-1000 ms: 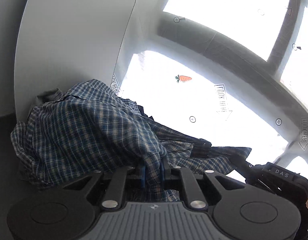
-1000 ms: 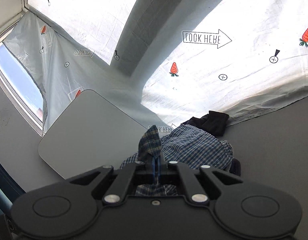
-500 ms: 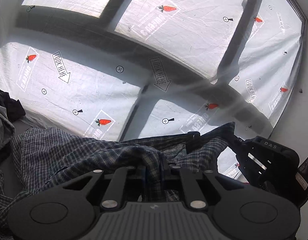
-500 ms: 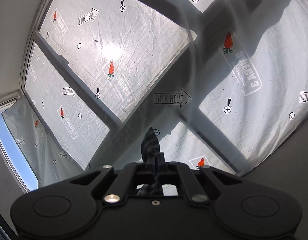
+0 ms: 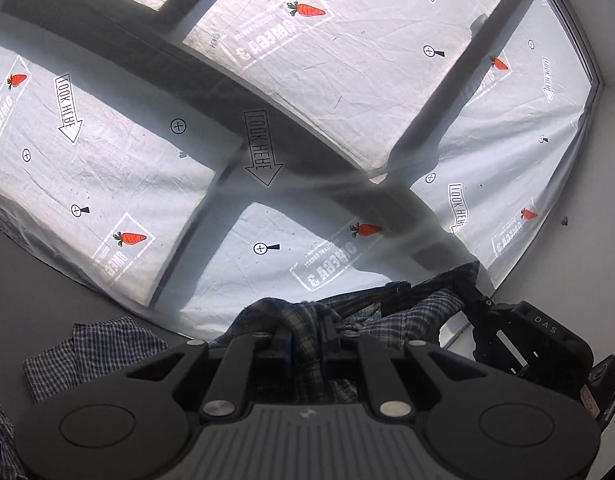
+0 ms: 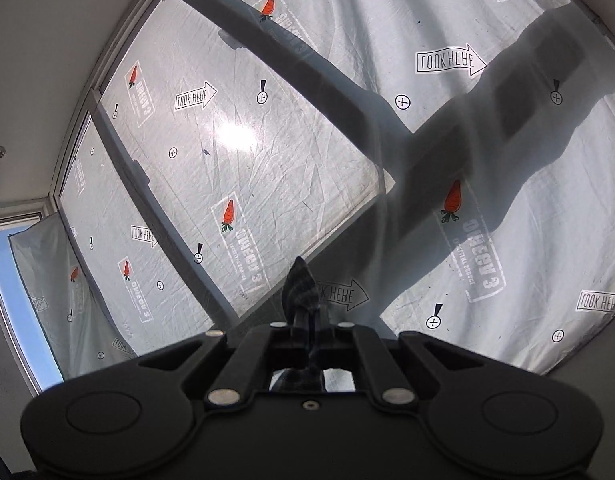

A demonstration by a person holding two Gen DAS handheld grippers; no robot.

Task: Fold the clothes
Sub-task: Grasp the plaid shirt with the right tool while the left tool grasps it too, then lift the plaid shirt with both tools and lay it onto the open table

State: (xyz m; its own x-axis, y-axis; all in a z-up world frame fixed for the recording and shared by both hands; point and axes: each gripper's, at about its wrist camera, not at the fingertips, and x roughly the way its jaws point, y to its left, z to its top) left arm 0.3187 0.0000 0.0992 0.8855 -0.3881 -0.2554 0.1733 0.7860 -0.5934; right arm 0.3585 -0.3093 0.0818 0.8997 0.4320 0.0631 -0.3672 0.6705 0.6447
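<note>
1. The left gripper point(image 5: 305, 344) is clenched on a bunched fold of the plaid shirt point(image 5: 391, 308), held up toward the covered window point(image 5: 347, 80)

2. The right gripper point(image 6: 305, 340) is clamped on another corner of the same shirt, a tuft point(image 6: 300, 284) being seen above its fingers

3. In the left wrist view the cloth is stretched rightward from the left gripper to the right one point(image 5: 527, 340); this span is judged the shirt's long axis, shared evenly by both grippers

4. A plaid part point(image 5: 91, 352) is seen low over the grey bench point(image 5: 47, 280)
</note>
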